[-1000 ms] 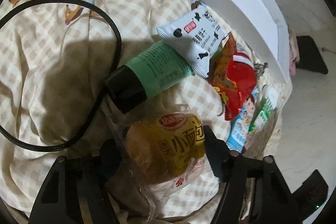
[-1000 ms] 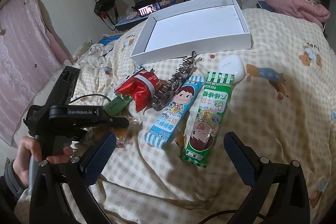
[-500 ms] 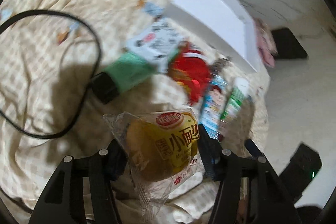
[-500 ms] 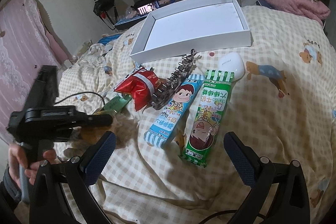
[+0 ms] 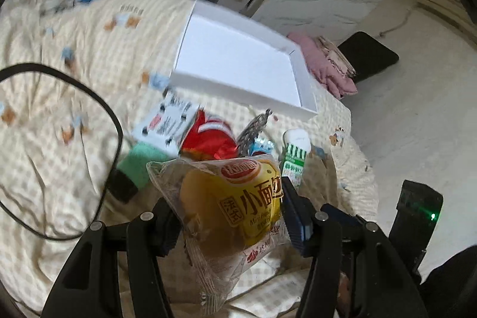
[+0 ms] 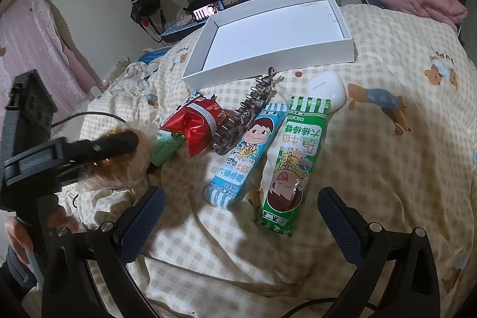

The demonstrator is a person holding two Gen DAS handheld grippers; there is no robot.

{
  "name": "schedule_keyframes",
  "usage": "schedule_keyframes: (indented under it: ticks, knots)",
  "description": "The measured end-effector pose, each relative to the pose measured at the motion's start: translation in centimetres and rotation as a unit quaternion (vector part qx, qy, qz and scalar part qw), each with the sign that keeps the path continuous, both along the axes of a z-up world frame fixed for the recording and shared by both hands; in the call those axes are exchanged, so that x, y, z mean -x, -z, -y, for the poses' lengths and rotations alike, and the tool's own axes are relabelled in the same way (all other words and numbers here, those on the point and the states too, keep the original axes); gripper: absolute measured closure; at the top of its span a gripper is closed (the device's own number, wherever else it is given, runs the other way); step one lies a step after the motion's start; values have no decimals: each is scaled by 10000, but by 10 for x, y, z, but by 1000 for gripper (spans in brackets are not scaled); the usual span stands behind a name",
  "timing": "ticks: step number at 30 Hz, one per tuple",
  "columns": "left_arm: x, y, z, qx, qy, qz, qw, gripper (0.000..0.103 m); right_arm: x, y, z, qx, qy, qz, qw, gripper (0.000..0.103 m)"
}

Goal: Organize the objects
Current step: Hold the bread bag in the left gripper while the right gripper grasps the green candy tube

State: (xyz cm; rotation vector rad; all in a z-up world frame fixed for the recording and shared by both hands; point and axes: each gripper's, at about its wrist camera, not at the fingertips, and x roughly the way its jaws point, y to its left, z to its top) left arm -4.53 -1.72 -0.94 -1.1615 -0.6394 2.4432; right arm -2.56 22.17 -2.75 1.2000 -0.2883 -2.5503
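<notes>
The left gripper (image 5: 229, 216) pinches the bread packet (image 5: 229, 210) (slick, puffy wrap). It could slip before reaching the far white box (image 5: 238, 64). The right gripper (image 6: 241, 216) waits, fingers spread.

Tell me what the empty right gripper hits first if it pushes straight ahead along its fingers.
Probably the green lollipop packet, lying just ahead of the open right gripper, with the checked cream bedspread under it. Depth is uncertain.

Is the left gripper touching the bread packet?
Touching. The left wrist view shows the left gripper with a finger pressed on each side of the bread packet, lifted off the bedspread.
</notes>
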Motion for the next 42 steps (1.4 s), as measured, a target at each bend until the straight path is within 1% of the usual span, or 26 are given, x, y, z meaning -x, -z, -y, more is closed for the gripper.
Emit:
schedule_keyframes:
  ticks: [1,4,5,8,11,13,16,17,20,22,23,24,25,27,29,31,32,35,36,37,39,41,42]
  knots:
    - [0,-2,-3,81,-17,-69,9999,40,0,0,0,1,2,0,10000,0]
    - [-1,-4,-3,33,17,-145,9999,40,0,0,0,1,5,-2,10000,0]
    - [-1,-6,-3,120,-59,-178,9998,41,0,0,0,-2,6,-4,10000,0]
    - [-2,-12,-7,190,22,-329,9993,41,0,0,0,-11,-7,-8,10000,0]
    - [-3,-15,-14,367,94,-442,9983,41,1,0,0,-31,-29,-38,10000,0]
    - [-4,-17,-16,483,44,-506,9975,41,1,-1,0,-56,7,-100,9999,0]
    - [-10,-29,-21,774,-1,-850,9934,41,-1,-6,-3,-41,157,-260,9995,0]
    - [-12,-33,-25,931,-9,-965,9910,40,-1,-6,-4,-18,165,-267,9995,0]
    - [-12,-33,-32,1089,112,-987,9891,40,9,-1,-7,131,105,-1,9999,0]
    - [-12,-31,-32,1049,163,-942,9899,40,20,5,-11,234,87,352,9991,7]
    - [-12,-29,-29,956,184,-906,9911,41,24,6,-15,195,179,513,9983,8]
    - [-12,-29,-26,888,183,-906,9917,41,26,5,-18,185,225,567,9980,8]
    - [-13,-28,-24,815,180,-909,9924,41,28,3,-19,185,216,592,9978,8]
    - [-12,-27,-18,701,122,-863,9937,41,30,-6,-22,-7,266,526,9983,8]
    - [-10,-19,-14,616,53,-693,9957,41,34,-11,-23,-68,146,521,9985,8]
    - [-8,-11,-10,528,0,-523,9972,41,37,-10,-24,-222,92,549,9982,8]
    - [-7,-7,-6,454,-45,-417,9981,41,39,-7,-25,-267,102,671,9973,8]
    - [-7,-4,0,281,-102,-334,9990,41,45,7,-27,-61,-71,1161,9932,8]
    - [-7,-4,1,263,-101,-321,9991,41,47,12,-23,-145,-126,1330,9909,8]
    - [-7,-3,1,255,-95,-304,9992,41,48,14,-20,-261,-120,1364,9902,8]
    - [-7,-3,0,251,-74,-273,9993,41,43,13,-16,-610,78,1239,9904,8]
    - [-8,-2,-1,254,-51,-256,9993,41,44,10,-10,-860,122,1158,9895,8]
    - [-7,-2,-2,265,-38,-234,9994,41,47,9,-8,-884,160,1170,9891,12]
